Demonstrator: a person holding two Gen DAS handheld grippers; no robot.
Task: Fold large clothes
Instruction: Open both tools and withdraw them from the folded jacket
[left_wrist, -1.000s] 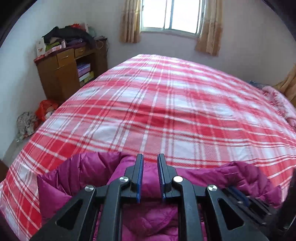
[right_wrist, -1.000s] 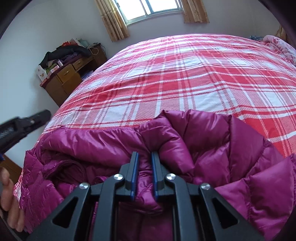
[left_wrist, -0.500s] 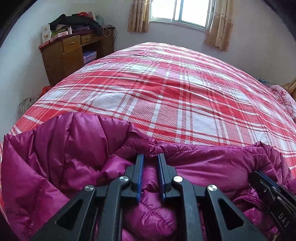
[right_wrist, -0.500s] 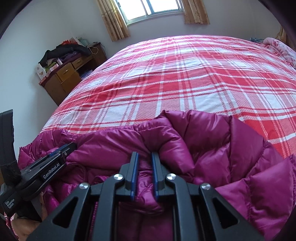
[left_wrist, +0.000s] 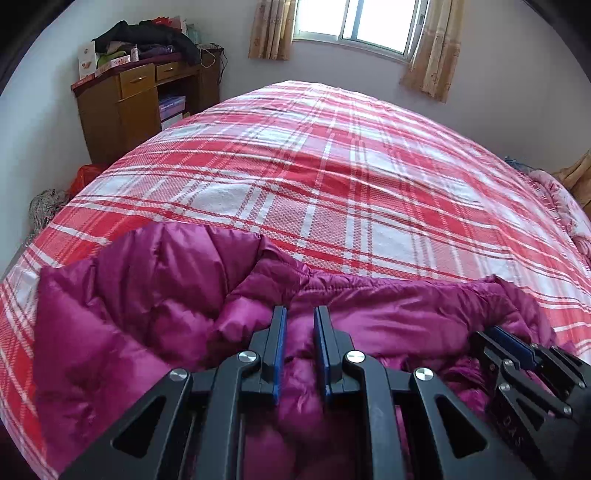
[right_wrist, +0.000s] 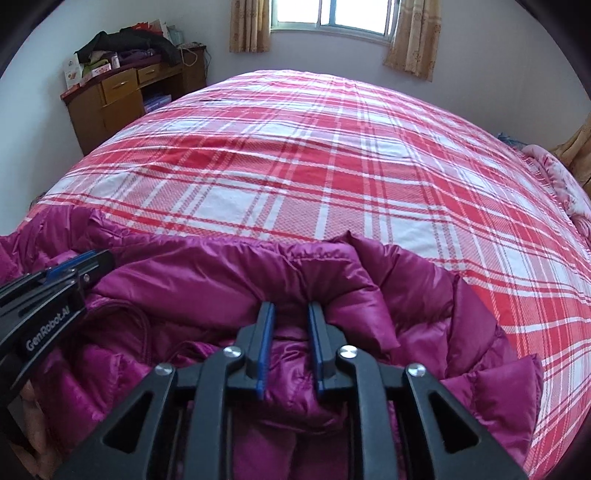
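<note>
Red plaid bed (left_wrist: 332, 192), wide and bare beyond the near edge; magenta puffer jacket (left_wrist: 122, 306) bunched along that edge, long axis running side to side across both views. Left gripper (left_wrist: 298, 314) pinching a quilted fold, jaws narrow. Right gripper (right_wrist: 290, 310) just beside it further along the same hem, jaws just eased wider, fabric between the pads yet likely gripped only loosely. Free bed straight ahead of both, the likely place for spreading
</note>
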